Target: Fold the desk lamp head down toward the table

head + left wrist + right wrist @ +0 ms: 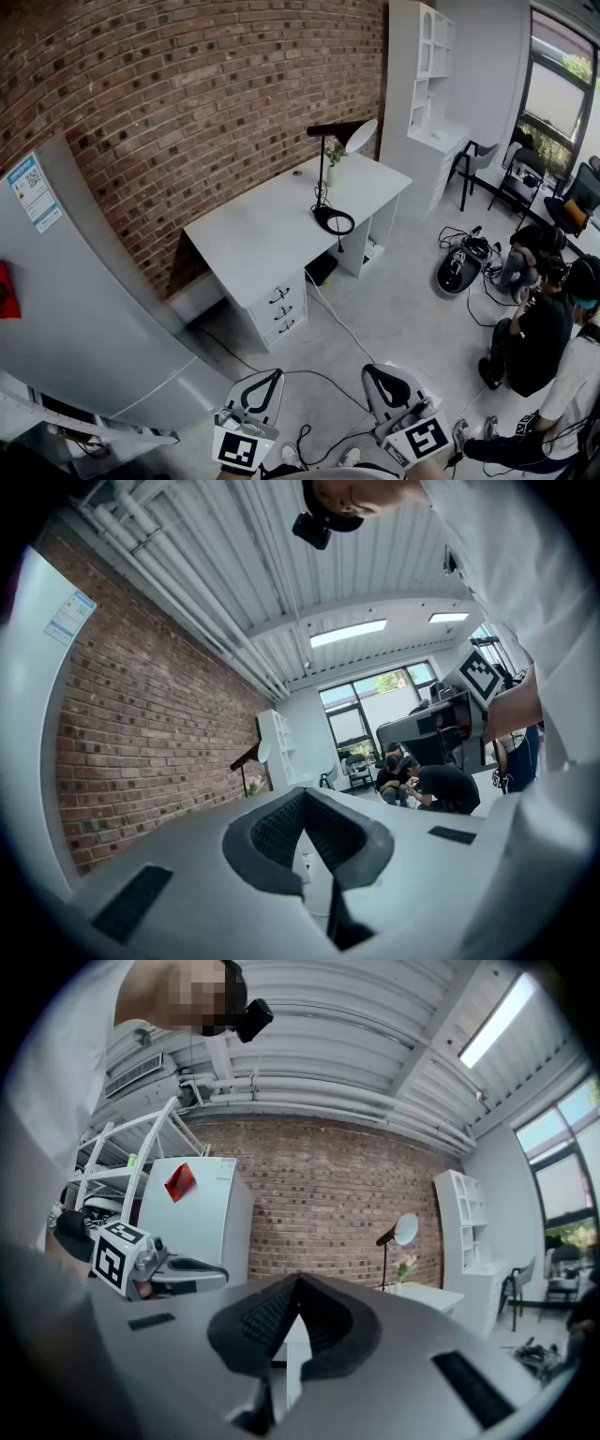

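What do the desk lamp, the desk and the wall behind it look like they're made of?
Desk lamp: thin black stem and round base with a matte look, probably painted metal; its pale round head could be plastic or metal.
Desk: flat white with a smooth, even surface, likely laminate or painted board.
Wall: bare red-brown brick, rough, with mortar lines showing.

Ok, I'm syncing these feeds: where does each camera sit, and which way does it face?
Head view: on the person's head, looking forward and down at the white desk with the desk lamp; left tool and right tool show below.
Left gripper view: on the left tool, level, along its shut jaws toward the brick wall; the person's shirt shows.
Right gripper view: on the right tool, level, facing the brick wall; the left tool shows at left.
Shared: the desk lamp, in all three.
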### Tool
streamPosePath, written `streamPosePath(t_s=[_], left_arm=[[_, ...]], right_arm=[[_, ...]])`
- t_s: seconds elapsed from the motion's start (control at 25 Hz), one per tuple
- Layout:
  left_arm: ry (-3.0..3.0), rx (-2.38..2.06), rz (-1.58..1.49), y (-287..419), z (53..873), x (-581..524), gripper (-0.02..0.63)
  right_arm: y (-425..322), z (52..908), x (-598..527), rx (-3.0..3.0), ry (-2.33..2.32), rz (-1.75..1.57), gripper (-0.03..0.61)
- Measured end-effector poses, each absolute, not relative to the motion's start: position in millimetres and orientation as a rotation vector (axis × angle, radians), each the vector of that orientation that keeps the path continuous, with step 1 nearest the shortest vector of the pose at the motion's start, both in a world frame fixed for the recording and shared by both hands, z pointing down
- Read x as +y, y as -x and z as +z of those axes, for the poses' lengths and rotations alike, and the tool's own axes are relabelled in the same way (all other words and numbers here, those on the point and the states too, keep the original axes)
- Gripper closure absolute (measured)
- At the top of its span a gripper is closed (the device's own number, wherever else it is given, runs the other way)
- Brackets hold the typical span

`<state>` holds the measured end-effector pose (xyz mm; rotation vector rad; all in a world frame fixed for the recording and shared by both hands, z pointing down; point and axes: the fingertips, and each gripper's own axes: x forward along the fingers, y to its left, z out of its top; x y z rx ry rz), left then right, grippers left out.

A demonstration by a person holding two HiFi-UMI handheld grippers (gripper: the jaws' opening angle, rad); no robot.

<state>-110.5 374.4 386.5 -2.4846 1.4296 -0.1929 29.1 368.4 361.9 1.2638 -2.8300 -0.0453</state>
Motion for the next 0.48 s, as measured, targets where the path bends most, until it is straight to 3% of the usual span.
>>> streamPosePath(t_s=[0.48], left_arm=[[2.496,1.433,-0.182,111.5,385.8,374.3,0.606]], right_arm=[[-30.1,358.4,368.3,-2.844,-1.29,-0.03,0.561]])
